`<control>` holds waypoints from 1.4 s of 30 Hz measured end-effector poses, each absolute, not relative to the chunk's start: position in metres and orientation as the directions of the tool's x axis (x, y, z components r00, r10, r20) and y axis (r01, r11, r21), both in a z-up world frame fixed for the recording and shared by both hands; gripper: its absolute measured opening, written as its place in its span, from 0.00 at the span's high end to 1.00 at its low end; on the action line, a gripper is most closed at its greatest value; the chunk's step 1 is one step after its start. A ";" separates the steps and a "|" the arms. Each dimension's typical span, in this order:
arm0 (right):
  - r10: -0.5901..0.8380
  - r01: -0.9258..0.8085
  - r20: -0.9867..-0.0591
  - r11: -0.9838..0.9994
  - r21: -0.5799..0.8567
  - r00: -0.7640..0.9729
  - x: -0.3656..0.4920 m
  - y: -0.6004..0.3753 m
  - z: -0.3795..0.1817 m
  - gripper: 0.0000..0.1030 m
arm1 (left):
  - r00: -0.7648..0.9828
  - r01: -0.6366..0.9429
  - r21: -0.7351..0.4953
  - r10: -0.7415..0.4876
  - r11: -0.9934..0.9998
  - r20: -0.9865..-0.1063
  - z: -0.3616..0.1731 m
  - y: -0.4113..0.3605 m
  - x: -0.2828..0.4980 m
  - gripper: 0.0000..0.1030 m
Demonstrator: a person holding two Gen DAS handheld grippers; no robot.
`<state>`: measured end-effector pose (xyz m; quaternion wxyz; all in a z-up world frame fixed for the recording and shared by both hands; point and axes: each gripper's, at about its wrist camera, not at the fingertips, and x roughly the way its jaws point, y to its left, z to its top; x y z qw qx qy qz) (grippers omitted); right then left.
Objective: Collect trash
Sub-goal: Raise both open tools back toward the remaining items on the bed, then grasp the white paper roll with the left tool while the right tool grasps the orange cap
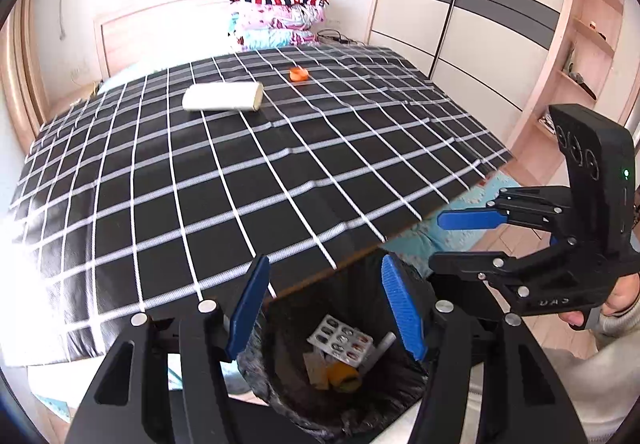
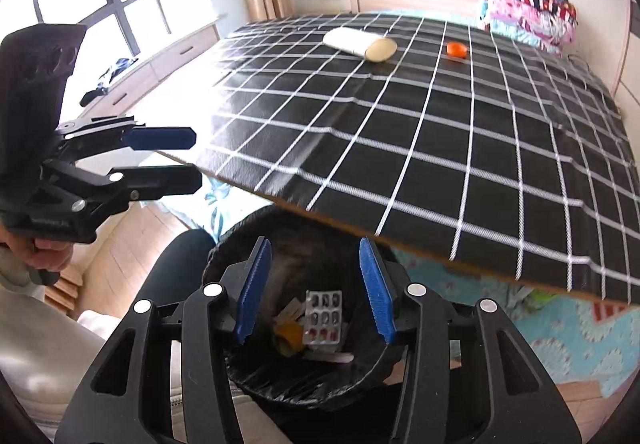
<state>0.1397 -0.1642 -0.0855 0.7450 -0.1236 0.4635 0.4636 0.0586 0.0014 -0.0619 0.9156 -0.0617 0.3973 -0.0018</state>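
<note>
In the left wrist view, the left gripper (image 1: 324, 304) hangs over the bin (image 1: 276, 400) with its fingers apart and nothing between them, which suggests its load has gone in with the pill pack (image 1: 340, 340) and orange scrap (image 1: 344, 376) lying at the bottom; the right gripper (image 1: 468, 240) beside it also stands apart and empty, though the hand (image 1: 616, 304) holding it is cut off at the frame edge. In the right wrist view the same bin (image 2: 248, 372) sits tucked partly under the checked board (image 2: 440, 148), handy for dropping trash, while a white pack (image 2: 360, 42) and an orange bit (image 2: 456, 49) remain well apart from it near the board's far end, too small to identify.
</note>
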 end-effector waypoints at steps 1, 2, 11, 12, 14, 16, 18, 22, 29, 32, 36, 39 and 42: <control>0.577 -0.807 -0.804 0.540 0.240 0.146 0.142 -0.164 -0.084 0.55 | 0.689 -0.046 -0.109 -0.048 0.993 -0.723 -0.059 0.002 0.062 0.46; 0.577 -0.807 -0.802 0.541 0.236 0.152 0.145 -0.163 -0.083 0.55 | 0.693 -0.049 -0.099 -0.037 0.994 -0.720 -0.057 0.003 0.065 0.46; 0.587 -0.805 -0.785 0.555 0.209 0.201 0.167 -0.158 -0.075 0.53 | 0.715 -0.068 -0.047 0.016 0.997 -0.699 -0.045 0.012 0.092 0.45; 0.587 -0.803 -0.783 0.558 0.207 0.206 0.170 -0.158 -0.075 0.53 | 0.717 -0.071 -0.042 0.022 0.997 -0.697 -0.045 0.013 0.096 0.45; 0.588 -0.802 -0.780 0.561 0.202 0.215 0.177 -0.157 -0.073 0.53 | 0.722 -0.069 -0.032 0.027 0.997 -0.692 -0.044 0.015 0.103 0.45; 0.588 -0.798 -0.776 0.569 0.199 0.226 0.185 -0.156 -0.072 0.52 | 0.721 -0.070 -0.018 0.038 0.997 -0.691 -0.043 0.017 0.111 0.45; 0.589 -0.794 -0.773 0.576 0.196 0.236 0.193 -0.153 -0.071 0.52 | 0.724 -0.070 -0.031 0.030 0.997 -0.690 -0.042 0.022 0.119 0.45; 0.590 -0.789 -0.767 0.585 0.191 0.252 0.207 -0.149 -0.072 0.52 | 0.723 -0.100 -0.087 0.012 0.991 -0.691 -0.039 0.038 0.134 0.45; 0.587 -0.783 -0.762 0.596 0.180 0.272 0.231 -0.139 -0.073 0.51 | 0.721 -0.131 -0.110 0.019 0.985 -0.693 -0.036 0.056 0.158 0.45; 0.587 -0.778 -0.758 0.603 0.175 0.284 0.243 -0.136 -0.073 0.50 | 0.720 -0.140 -0.123 0.016 0.982 -0.694 -0.037 0.063 0.169 0.45; 0.587 -0.774 -0.752 0.611 0.168 0.299 0.261 -0.130 -0.072 0.50 | 0.713 -0.176 -0.190 -0.008 0.966 -0.701 -0.040 0.081 0.186 0.45; 0.585 -0.770 -0.749 0.617 0.163 0.310 0.274 -0.125 -0.072 0.50 | 0.705 -0.200 -0.224 -0.018 0.954 -0.709 -0.042 0.092 0.197 0.46; 0.580 -0.765 -0.747 0.626 0.154 0.324 0.287 -0.120 -0.072 0.50 | 0.698 -0.222 -0.249 -0.025 0.943 -0.716 -0.043 0.103 0.207 0.45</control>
